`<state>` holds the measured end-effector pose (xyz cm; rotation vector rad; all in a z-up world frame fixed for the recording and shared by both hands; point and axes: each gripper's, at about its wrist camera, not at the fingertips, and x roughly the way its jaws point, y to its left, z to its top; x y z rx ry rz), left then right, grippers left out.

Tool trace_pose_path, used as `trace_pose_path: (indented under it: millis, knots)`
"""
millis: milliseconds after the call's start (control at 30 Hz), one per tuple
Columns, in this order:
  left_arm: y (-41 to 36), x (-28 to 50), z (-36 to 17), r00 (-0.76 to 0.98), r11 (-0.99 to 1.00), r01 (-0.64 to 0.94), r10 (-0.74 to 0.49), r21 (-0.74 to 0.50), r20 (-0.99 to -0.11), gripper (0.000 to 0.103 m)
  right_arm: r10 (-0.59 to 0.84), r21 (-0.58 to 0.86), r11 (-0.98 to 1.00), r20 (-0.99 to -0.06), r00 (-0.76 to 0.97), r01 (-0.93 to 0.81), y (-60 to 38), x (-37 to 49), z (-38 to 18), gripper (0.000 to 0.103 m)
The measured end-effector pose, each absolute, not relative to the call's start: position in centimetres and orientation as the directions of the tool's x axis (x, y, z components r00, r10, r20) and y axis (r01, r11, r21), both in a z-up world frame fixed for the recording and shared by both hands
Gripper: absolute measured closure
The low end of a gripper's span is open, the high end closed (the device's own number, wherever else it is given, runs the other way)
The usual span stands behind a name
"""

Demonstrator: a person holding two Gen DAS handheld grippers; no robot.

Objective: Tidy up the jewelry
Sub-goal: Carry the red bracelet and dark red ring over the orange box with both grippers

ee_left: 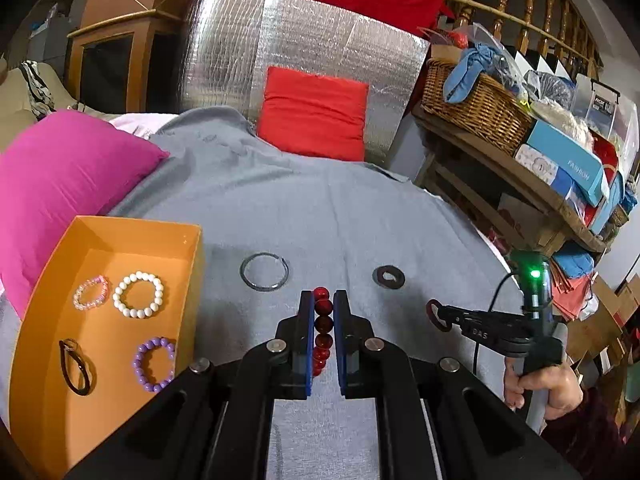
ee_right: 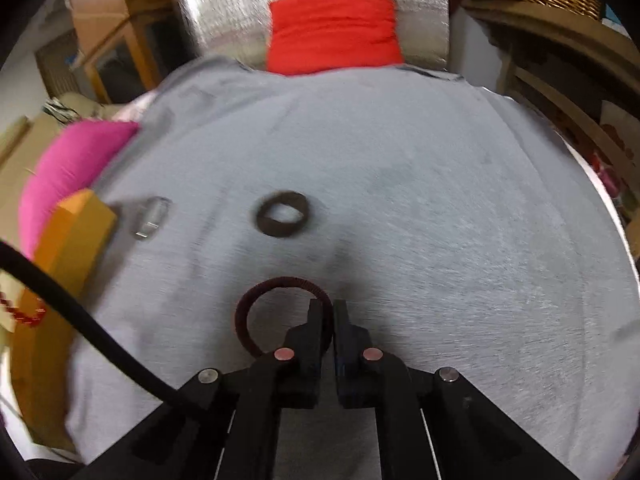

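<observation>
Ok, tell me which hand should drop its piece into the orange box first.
Left. The left gripper is shut on the red bead bracelet right beside the orange box. The right gripper, pinching the dark red hair tie, sits farther from the box, probably a longer carry.

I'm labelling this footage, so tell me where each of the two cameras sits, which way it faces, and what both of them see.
Left wrist: on the left gripper, facing forward and down over the grey cloth; its fingers clamp a red bead bracelet; orange box at left; the person's hand with the right gripper at right.
Right wrist: on the right gripper, facing down at the cloth; its fingers pinch a dark hair tie.
Shared: dark ring, metal ring, red cushion.
</observation>
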<state>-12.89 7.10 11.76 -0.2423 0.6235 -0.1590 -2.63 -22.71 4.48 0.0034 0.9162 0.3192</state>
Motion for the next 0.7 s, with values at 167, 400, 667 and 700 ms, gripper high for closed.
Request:
trace_pose_path:
  millis: [167, 400, 667, 700]
  knots:
    - [8.2, -14.1, 13.5, 0.832, 0.959, 0.069, -0.207, -0.273, -0.516, 0.094, 0.384, 0.202, 0.914, -0.709, 0.591, -0.352, -21.2, -4.7, 6.8, 0.097]
    - [10.7, -15.9, 14.6, 0.856, 0.967, 0.025, -0.152, -0.254, -0.494, 0.094, 0.494, 0.233, 0.855, -0.640, 0.589, -0.463, -16.9, -7.6, 9.1, 0.097]
    - [17.0, -19.2, 13.7, 0.857, 0.958, -0.120, -0.031, -0.259, -0.514, 0.094, 0.600, 0.248, 0.765, -0.610, 0.518, -0.594, -9.4, -10.6, 10.9, 0.097]
    - [17.8, -19.5, 13.3, 0.852, 0.954, -0.143, -0.018, -0.265, -0.523, 0.094, 0.609, 0.242, 0.752, -0.612, 0.505, -0.613, -8.2, -11.1, 10.9, 0.097]
